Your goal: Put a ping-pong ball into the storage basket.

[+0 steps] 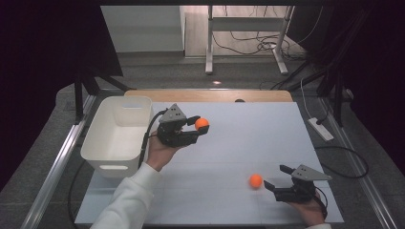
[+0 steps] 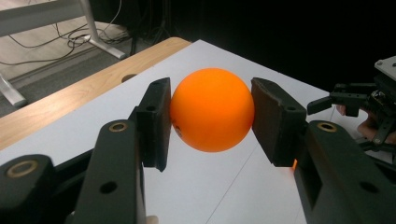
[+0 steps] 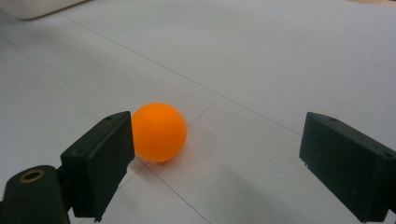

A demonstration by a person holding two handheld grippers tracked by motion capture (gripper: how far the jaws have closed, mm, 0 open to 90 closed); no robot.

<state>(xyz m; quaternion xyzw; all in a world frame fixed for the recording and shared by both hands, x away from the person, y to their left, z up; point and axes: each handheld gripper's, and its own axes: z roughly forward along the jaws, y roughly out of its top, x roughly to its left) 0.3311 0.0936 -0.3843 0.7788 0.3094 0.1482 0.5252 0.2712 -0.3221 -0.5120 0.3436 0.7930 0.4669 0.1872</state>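
An orange ball is held off the white table sheet, right of the white bin; my left gripper is shut on it. In the left gripper view the ball sits squeezed between both black pads. A second orange ball rests on the sheet at the front right. My right gripper stands open just right of it. In the right gripper view this ball lies beside the left pad, with a wide gap to the other pad.
A white plastic bin stands at the table's left side, next to the left hand. A wooden strip runs along the far edge. Desk legs and cables lie on the floor beyond. The right gripper appears far off in the left gripper view.
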